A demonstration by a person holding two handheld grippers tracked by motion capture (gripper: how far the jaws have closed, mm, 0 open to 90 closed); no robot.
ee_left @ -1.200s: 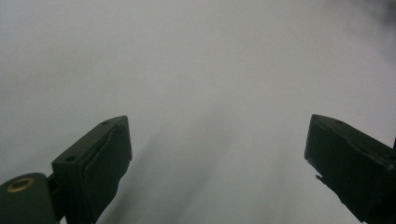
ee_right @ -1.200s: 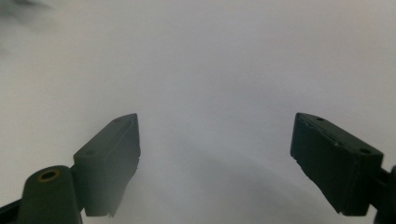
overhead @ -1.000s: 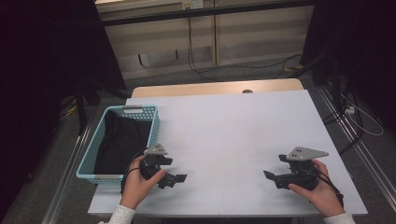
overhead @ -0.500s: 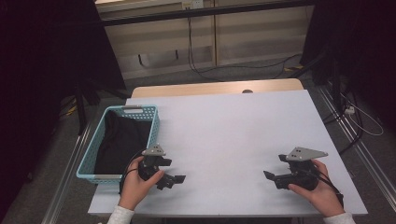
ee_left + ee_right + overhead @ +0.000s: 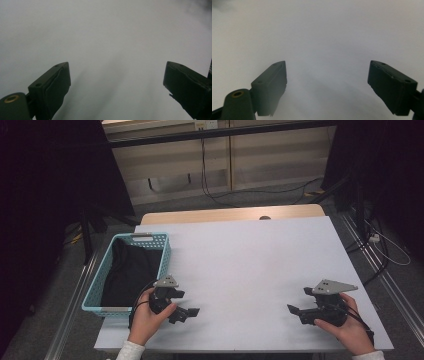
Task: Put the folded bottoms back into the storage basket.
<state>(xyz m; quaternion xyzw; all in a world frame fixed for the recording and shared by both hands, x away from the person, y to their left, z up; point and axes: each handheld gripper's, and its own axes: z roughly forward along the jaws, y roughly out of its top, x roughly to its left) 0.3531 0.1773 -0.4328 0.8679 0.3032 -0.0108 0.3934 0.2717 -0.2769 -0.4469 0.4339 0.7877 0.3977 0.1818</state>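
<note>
Both black two-jaw grippers, left gripper (image 5: 187,312) and right gripper (image 5: 295,309), rest empty with jaws apart on the white table (image 5: 250,260); reaching for the black cloth (image 5: 127,270) could snag the turquoise perforated plastic basket (image 5: 95,292) and drag it off the table's near left edge.

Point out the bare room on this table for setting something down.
The white table is bare from the blue basket across to its right edge, and between the left gripper and right gripper. Both stand open over bare top. The left edge is crowded: the basket, holding dark cloth, fills it.
</note>
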